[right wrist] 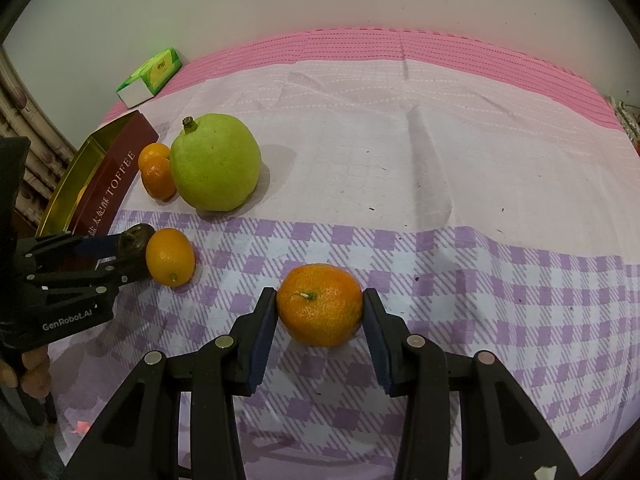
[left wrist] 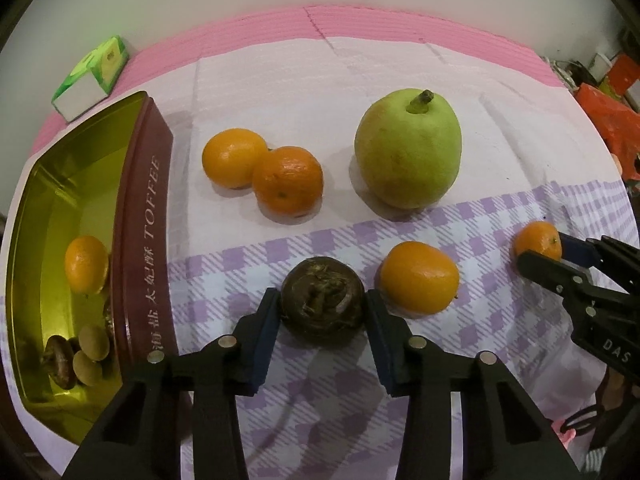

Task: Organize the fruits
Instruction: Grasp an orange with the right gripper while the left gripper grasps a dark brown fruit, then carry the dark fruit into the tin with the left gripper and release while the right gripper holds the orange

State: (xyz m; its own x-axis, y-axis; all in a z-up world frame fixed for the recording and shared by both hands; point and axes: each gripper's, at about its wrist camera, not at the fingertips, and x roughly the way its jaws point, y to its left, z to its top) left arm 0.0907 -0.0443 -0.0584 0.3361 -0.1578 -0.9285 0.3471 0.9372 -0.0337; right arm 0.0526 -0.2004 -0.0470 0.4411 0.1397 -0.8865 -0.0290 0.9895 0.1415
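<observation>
Bracketing dark fruit (left wrist: 322,300), mandarin (right wrist: 320,305), seemingly touching.

kumquat (left wrist: 419,277) close beside left claw (left wrist: 322,312)

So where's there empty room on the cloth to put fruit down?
Bare cloth lies right of the pear, out to the pink border. It's crowded near the toffee tin, where the two oranges touch.

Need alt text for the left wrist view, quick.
The left tool brackets a dark brown fruit on the checked cloth. Ahead lie three oranges and a green pear; an open toffee tin holding fruit sits left.
</observation>
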